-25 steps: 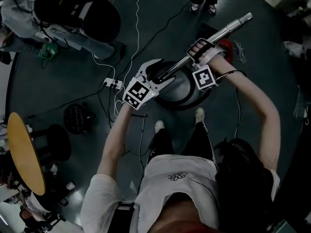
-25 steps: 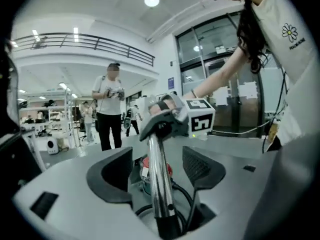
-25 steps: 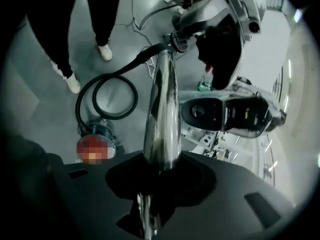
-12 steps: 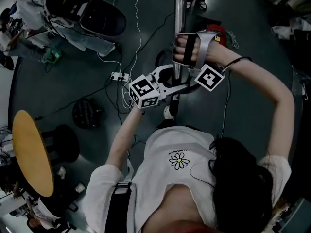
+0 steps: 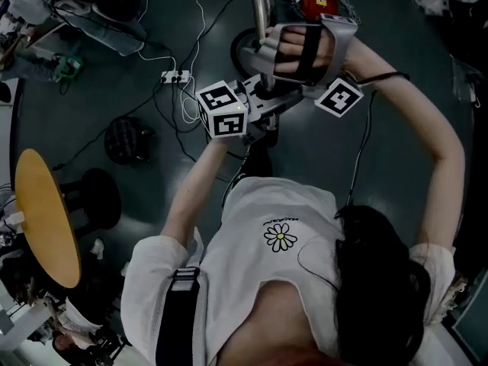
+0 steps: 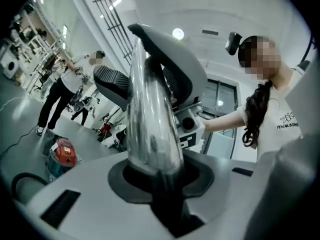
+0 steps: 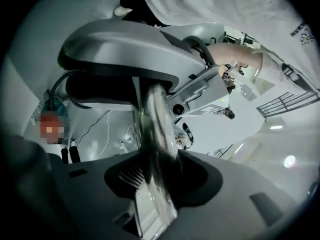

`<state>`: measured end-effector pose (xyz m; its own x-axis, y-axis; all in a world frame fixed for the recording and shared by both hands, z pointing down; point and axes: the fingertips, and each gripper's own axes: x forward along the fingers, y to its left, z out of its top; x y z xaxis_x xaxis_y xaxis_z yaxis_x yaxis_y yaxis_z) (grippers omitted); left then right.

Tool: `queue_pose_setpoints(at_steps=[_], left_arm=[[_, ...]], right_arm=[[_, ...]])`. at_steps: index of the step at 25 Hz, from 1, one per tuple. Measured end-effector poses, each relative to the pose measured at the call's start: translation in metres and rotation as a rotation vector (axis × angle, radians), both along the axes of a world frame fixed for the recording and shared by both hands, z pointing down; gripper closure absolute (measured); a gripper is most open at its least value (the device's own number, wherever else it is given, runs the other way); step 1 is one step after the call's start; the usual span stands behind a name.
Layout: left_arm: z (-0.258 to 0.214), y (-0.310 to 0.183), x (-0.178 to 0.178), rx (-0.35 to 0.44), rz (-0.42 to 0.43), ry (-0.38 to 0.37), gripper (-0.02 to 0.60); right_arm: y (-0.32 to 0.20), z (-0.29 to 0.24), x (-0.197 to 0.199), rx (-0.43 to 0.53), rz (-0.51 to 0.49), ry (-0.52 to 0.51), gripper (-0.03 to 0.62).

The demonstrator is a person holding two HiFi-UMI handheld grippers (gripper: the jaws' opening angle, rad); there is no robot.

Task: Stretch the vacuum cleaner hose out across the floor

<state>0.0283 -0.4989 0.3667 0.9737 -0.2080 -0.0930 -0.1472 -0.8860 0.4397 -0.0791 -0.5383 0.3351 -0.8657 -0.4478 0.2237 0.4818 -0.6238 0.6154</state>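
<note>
A shiny metal vacuum tube (image 5: 261, 6) runs up from my two grippers to the top edge of the head view. My left gripper (image 5: 263, 119), with its marker cube, has just been closing and is shut on the tube (image 6: 150, 129) near its lower end. Just above it, my right gripper (image 5: 265, 61) holds the same tube (image 7: 156, 134) between its pads, its jaws having just eased slightly wider. A red vacuum cleaner (image 5: 316, 0) stands on the floor beyond, and a black hose (image 5: 238, 49) loops beside the tube. The left gripper view also shows the red vacuum cleaner (image 6: 63, 152).
At the left stand a yellow round table (image 5: 46, 219) and a black stool (image 5: 99, 198). A white power strip (image 5: 172, 76) with cables and a dark round object (image 5: 126, 139) lie on the floor. A person (image 6: 56, 96) stands further off.
The tube has swung from pointing up-right to pointing straight up the picture, and both grippers moved with it. The left jaws, wide around the tube before, have closed on it.
</note>
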Motion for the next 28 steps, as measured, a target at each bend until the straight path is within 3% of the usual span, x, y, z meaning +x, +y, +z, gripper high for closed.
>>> queue_pose_setpoints(at_steps=[5, 8, 10, 12, 15, 17, 18, 19, 20, 22, 23, 24, 25, 26, 27, 28], left_arm=[[-0.017, 0.068, 0.034, 0.047, 0.117, -0.068, 0.482], [-0.025, 0.091, 0.045, 0.031, 0.110, -0.095, 0.482], [-0.020, 0.097, 0.039, 0.002, 0.048, -0.120, 0.497], [-0.008, 0.097, 0.023, -0.041, -0.033, -0.158, 0.502], [-0.006, 0.101, -0.006, -0.114, -0.126, -0.119, 0.502], [-0.015, 0.110, -0.018, -0.160, -0.173, -0.056, 0.502], [-0.019, 0.114, -0.022, -0.185, -0.190, -0.019, 0.502], [-0.022, 0.116, -0.026, -0.211, -0.203, 0.018, 0.503], [-0.024, 0.117, -0.030, -0.238, -0.213, 0.050, 0.505], [-0.021, 0.113, -0.036, -0.281, -0.225, 0.088, 0.505], [-0.019, 0.110, -0.039, -0.293, -0.228, 0.097, 0.505], [-0.018, 0.109, -0.041, -0.299, -0.232, 0.101, 0.505], [-0.019, 0.111, -0.043, -0.301, -0.237, 0.105, 0.506], [-0.020, 0.114, -0.045, -0.298, -0.242, 0.112, 0.506], [-0.023, 0.119, -0.047, -0.290, -0.245, 0.118, 0.508], [-0.024, 0.124, -0.051, -0.281, -0.249, 0.123, 0.508]], right_arm=[[0.066, -0.028, 0.046, -0.005, -0.026, -0.053, 0.428], [0.083, -0.057, 0.073, -0.041, 0.009, -0.119, 0.402], [0.073, -0.103, 0.105, -0.045, 0.129, -0.322, 0.398], [0.054, -0.161, 0.154, -0.069, 0.303, -0.613, 0.398], [0.061, -0.191, 0.225, -0.258, 0.528, -1.017, 0.398], [0.092, -0.157, 0.258, -0.522, 0.638, -1.245, 0.398], [0.108, -0.126, 0.270, -0.717, 0.697, -1.368, 0.398], [0.122, -0.084, 0.277, -0.972, 0.757, -1.507, 0.398], [0.135, -0.034, 0.278, -1.291, 0.805, -1.659, 0.399], [0.158, 0.074, 0.266, -2.038, 0.783, -1.984, 0.399], [0.168, 0.124, 0.259, -2.387, 0.679, -2.164, 0.399], [0.178, 0.165, 0.255, -2.660, 0.507, -2.365, 0.399], [0.189, 0.200, 0.254, -2.842, 0.294, -2.573, 0.399], [0.199, 0.230, 0.252, -2.965, 0.091, -2.747, 0.399], [0.208, 0.256, 0.246, -3.061, -0.060, -2.864, 0.399], [0.215, 0.278, 0.237, -3.145, -0.143, -2.927, 0.399]])
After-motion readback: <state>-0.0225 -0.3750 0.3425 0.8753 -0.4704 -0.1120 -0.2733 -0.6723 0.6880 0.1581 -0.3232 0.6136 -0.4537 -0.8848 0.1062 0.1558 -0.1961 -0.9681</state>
